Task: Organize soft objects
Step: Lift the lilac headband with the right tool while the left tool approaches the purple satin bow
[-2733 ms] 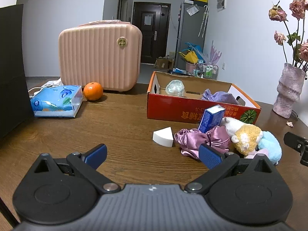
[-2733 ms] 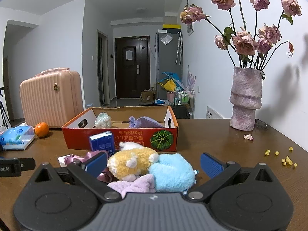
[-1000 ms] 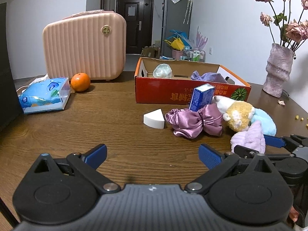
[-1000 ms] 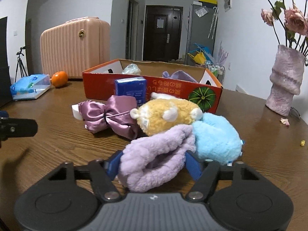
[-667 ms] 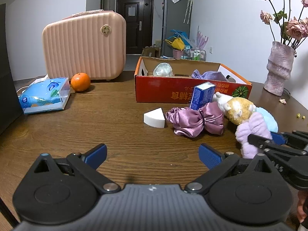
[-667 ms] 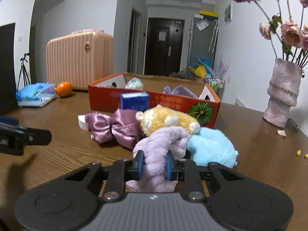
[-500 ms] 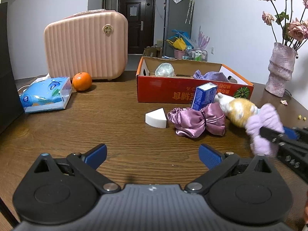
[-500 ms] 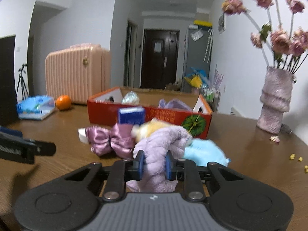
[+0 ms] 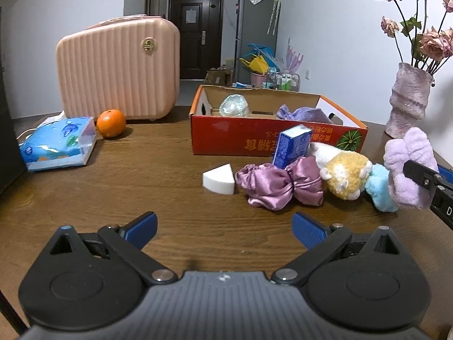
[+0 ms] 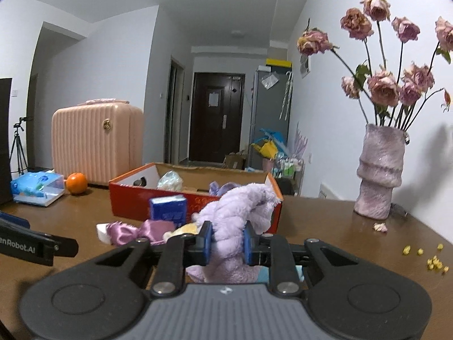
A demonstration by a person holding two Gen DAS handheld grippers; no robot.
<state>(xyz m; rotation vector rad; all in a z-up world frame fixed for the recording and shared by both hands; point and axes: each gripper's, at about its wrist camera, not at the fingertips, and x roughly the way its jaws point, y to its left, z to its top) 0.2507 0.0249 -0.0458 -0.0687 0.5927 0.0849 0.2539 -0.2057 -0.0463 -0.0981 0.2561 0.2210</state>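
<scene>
My right gripper [image 10: 225, 243] is shut on a fluffy lilac cloth [image 10: 239, 212], held clear of the table; the same lilac cloth [image 9: 407, 170] shows at the right edge of the left wrist view. Below it on the wooden table lie a yellow plush toy [image 9: 345, 174], a light blue plush [image 9: 379, 188] and a purple satin scrunchie [image 9: 279, 182]. The red cardboard box [image 9: 243, 141] behind them holds a purple cloth [image 9: 304, 112] and a crinkled pale ball [image 9: 234, 104]. My left gripper [image 9: 224, 226] hovers open and empty over the near table.
A blue carton [image 9: 291, 147] stands against the box front, a white sponge wedge [image 9: 219, 180] beside the scrunchie. At far left are a tissue pack [image 9: 58, 143], an orange [image 9: 111, 122] and a pink suitcase [image 9: 119, 70]. A vase of dried roses [image 10: 379, 170] stands at the right.
My right gripper closed on the lilac cloth and lifted it off the pile, tilting upward. The left gripper stayed open and almost still.
</scene>
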